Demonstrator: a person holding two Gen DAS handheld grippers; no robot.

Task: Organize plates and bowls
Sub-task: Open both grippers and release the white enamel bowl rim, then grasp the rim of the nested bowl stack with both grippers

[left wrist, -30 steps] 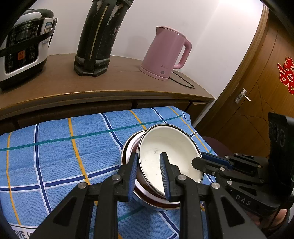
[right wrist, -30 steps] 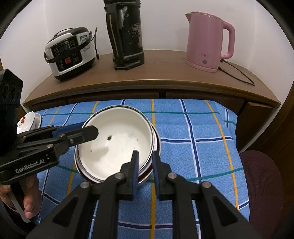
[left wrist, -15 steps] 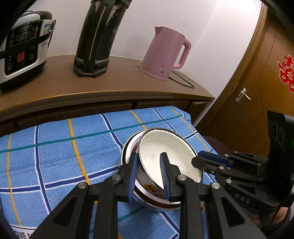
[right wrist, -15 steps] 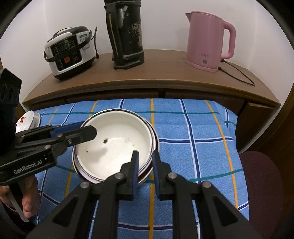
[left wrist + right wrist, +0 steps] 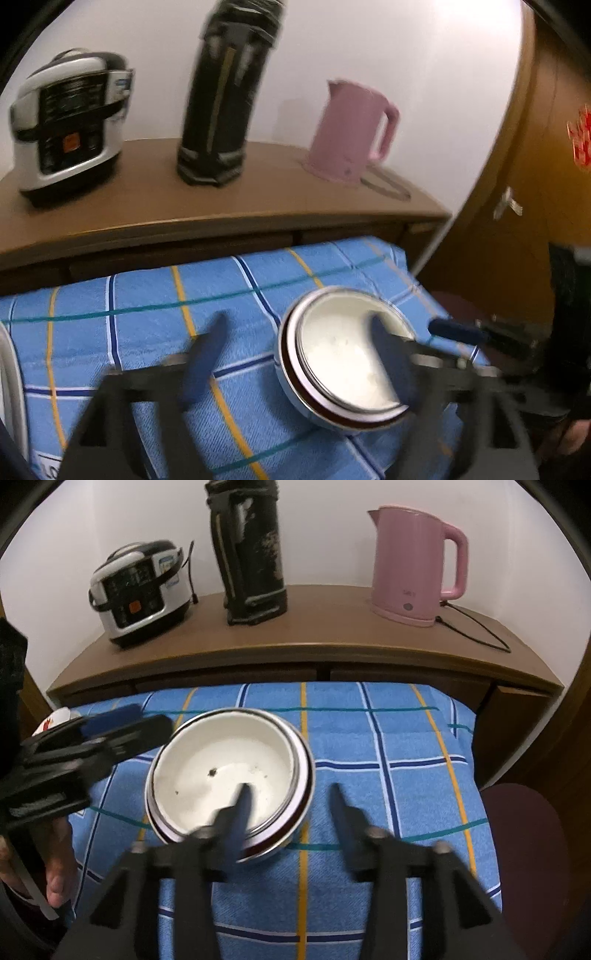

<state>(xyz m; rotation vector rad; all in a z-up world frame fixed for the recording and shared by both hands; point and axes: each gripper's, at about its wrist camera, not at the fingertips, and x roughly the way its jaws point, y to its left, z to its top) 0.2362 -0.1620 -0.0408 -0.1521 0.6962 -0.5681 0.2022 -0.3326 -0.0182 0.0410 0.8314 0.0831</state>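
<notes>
Item, change since a second ago: both grippers, then clamped on the rim of the white bowl (image 5: 225, 764), have let go; the bowl, then tilted, now sits nested level in the bowls beneath it.

Item, location: stack of bowls (image 5: 314, 402) on the blue checked cloth (image 5: 388, 738), near its right half. A floral dish (image 5: 55, 718) sits at the cloth's left edge, well apart.

Item, left gripper (image 5: 299, 354): jaws opening, already spread wide. One finger stands over bare cloth to the left of the stack, the other hangs over the bowl's interior. I see no pad pressing the rim, though the frame is blurred.

Item, right gripper (image 5: 288, 805): jaws opening, about half spread. The near rim of the stack lies between them, one finger inside the bowl, one outside; neither appears to press.

Item, step in hand, my judgement: releasing after nesting. I'd keep both sets of jaws parting until well clear of the rim, then lift straight up and back so the inner fingers don't catch the bowl's wall and drag or tip the stack.

Item, background: rice cooker (image 5: 142, 590), black flask (image 5: 251, 554), pink kettle (image 5: 413, 561) on the wooden counter (image 5: 332, 627); untouched.
</notes>
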